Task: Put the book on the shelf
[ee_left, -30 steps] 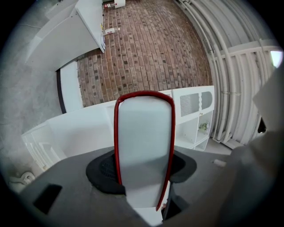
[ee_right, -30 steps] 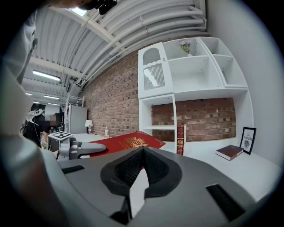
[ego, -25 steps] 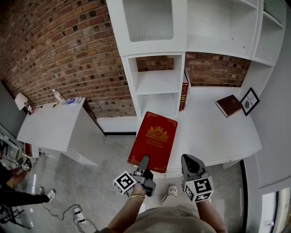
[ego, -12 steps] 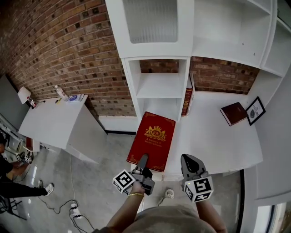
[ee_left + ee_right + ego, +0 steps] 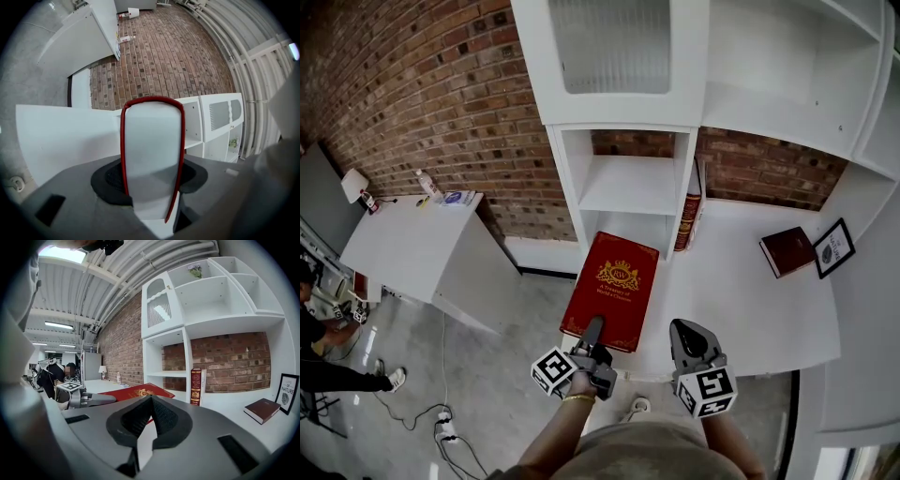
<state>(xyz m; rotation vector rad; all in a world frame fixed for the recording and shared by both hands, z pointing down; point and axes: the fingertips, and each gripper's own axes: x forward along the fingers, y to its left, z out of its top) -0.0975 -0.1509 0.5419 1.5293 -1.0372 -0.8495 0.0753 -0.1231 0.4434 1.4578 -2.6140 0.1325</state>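
Note:
A large red book (image 5: 612,291) with a gold crest lies flat in the air in front of the white shelf unit (image 5: 636,187), its far edge near the lowest open compartment. My left gripper (image 5: 593,328) is shut on the book's near edge. In the left gripper view the white page block with its red cover rims (image 5: 152,150) stands between the jaws. My right gripper (image 5: 684,330) hangs to the right of the book over the white counter (image 5: 741,300), shut and holding nothing, its pads (image 5: 151,416) together.
A red book (image 5: 687,216) stands upright against the shelf's side. A dark red book (image 5: 787,251) and a framed picture (image 5: 832,247) rest at the counter's right. A white table (image 5: 412,248) stands at the left by the brick wall, with a person (image 5: 319,347) beyond it.
The shelf unit and counter have slid a little lower in the head view. The book stays in my left gripper at about the same spot. The right gripper has barely moved.

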